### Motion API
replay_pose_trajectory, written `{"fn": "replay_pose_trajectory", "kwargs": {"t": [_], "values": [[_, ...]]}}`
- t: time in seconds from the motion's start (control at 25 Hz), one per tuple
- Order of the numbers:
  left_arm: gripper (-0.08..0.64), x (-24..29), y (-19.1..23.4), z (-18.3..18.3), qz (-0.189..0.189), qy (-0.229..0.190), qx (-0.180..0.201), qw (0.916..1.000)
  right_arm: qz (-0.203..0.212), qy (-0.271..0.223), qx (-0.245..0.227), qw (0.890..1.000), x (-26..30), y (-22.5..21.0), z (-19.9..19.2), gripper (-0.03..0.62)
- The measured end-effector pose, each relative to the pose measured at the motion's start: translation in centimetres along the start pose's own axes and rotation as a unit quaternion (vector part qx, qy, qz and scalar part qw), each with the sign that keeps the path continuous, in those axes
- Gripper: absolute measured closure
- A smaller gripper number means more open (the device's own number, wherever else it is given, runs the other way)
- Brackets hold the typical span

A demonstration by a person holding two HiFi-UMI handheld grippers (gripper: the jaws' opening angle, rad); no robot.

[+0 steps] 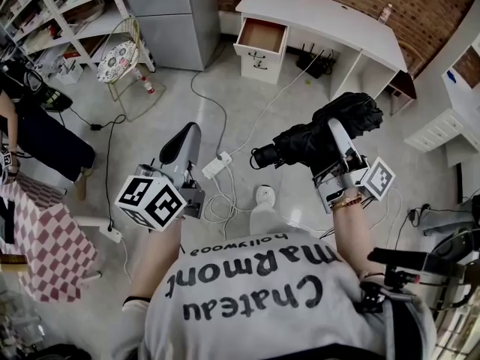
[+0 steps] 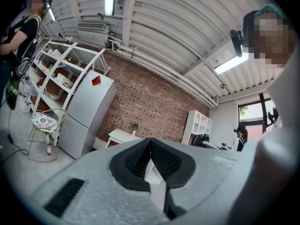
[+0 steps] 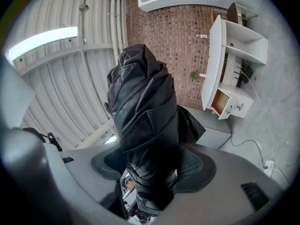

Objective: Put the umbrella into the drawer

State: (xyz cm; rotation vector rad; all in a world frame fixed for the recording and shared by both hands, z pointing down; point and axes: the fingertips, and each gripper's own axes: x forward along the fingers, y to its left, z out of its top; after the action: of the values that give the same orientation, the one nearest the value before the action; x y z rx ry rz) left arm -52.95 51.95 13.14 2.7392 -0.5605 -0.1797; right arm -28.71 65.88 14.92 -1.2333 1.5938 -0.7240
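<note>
Near right side of head view, right gripper (image 1: 334, 130) pinching folded black umbrella (image 1: 296, 142) around its middle, carrying it crosswise with capped end pointing left. Central grip likely keeping bundle balanced for walk. Left gripper (image 2: 150, 159) staying out of it: jaws pressed together on nothing, probably being kept free for drawer. Across room, drawer (image 1: 262, 34) of white desk (image 1: 330, 13) standing pulled open, ready, well apart from umbrella. Cables (image 1: 206, 100) and power strip (image 1: 217, 165) lying on floor between, calling for careful stepping.

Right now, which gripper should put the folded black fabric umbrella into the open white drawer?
Right: the right gripper is shut on the folded black fabric umbrella; the left gripper is shut, empty.
</note>
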Motion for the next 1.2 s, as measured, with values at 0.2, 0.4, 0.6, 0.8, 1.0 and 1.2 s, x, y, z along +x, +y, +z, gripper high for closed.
{"fn": "replay_pose_trajectory", "kwargs": {"t": [0.2, 0.4, 0.6, 0.8, 1.0, 1.2], "values": [[0.545, 3.8, 2.0, 0.3, 0.019, 0.004, 0.016, 0.9997, -0.012, 0.027, -0.022, 0.999, 4.5, -2.6, 0.8, 0.333], [0.545, 9.7, 3.8, 1.5, 0.021, 0.0, 0.026, 0.9995, -0.005, 0.045, -0.017, 0.999, 10.6, -5.1, 3.4, 0.333], [0.545, 16.1, 5.3, 3.8, 0.04, -0.038, 0.035, 0.9979, 0.003, 0.068, -0.015, 0.998, 15.6, -7.1, 6.6, 0.333], [0.545, 23.3, 5.6, 3.7, 0.032, -0.038, 0.026, 0.9984, 0.001, 0.081, -0.022, 0.996, 19.0, -9.7, 10.6, 0.333], [0.545, 29.0, 5.5, 2.8, 0.024, -0.044, 0.008, 0.9987, -0.017, 0.088, -0.031, 0.996, 20.4, -12.7, 14.2, 0.333], [0.545, 32.3, 5.1, 1.2, 0.008, -0.021, -0.006, 0.9997, -0.039, 0.077, -0.043, 0.995, 20.7, -14.8, 16.2, 0.333]]}}
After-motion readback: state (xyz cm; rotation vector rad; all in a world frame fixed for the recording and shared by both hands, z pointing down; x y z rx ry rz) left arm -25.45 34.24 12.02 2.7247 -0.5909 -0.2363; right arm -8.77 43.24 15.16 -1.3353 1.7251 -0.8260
